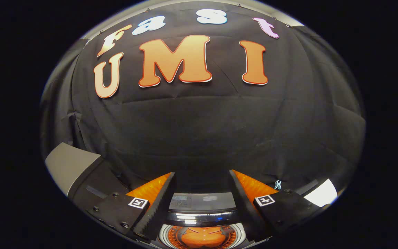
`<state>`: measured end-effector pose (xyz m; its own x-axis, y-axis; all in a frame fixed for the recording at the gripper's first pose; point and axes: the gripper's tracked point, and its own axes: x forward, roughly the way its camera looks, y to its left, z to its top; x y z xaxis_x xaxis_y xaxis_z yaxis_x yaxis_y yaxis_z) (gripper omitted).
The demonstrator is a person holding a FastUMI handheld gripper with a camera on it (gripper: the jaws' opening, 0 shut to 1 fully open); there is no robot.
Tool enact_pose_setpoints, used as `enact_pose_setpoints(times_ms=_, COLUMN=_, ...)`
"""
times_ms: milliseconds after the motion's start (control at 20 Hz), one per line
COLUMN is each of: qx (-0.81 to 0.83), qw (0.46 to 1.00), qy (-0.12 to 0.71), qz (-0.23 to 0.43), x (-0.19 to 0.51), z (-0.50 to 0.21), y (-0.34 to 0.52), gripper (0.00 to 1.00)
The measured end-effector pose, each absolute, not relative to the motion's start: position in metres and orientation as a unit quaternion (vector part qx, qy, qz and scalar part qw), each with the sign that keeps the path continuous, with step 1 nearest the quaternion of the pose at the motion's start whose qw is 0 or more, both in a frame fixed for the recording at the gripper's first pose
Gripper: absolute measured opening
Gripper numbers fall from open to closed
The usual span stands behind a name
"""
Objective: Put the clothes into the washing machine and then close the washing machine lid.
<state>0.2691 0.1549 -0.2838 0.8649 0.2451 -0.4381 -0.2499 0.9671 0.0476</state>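
- Tongs (pixel 202 180) stand spread wide and released, nothing between their two fingers (pixel 157 204).
- Orange clothes (pixel 202 238) lie in the washing machine drum (pixel 166 238), below the open gap between the fingers.
- Washing machine's glossy rear rim (pixel 202 216) crosses that gap, just beyond the clothes.
- Black cloth wall (pixel 202 131) rises close behind.
- Grey panel (pixel 67 162) stands beside the left finger.

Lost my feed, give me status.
Gripper open, holding nothing. Orange clothes lie in washing machine drum, below the fingers. Lid state unclear. Nothing between the fingers.
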Motion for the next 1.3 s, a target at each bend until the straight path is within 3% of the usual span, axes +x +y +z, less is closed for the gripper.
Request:
enact_pose_setpoints(times_ms=550, qx=-0.004, qw=0.964, qy=0.236, qz=0.119, x=0.222, z=-0.302, y=0.144, gripper=0.97)
enact_pose_setpoints(times_ms=950, qx=0.021, qw=0.949, qy=0.293, qz=0.118, x=0.179, z=-0.344, y=0.144, gripper=0.98)
enact_pose_setpoints(times_ms=1300, qx=0.007, qw=0.958, qy=0.257, qz=0.124, x=0.176, z=-0.317, y=0.151, gripper=0.98)
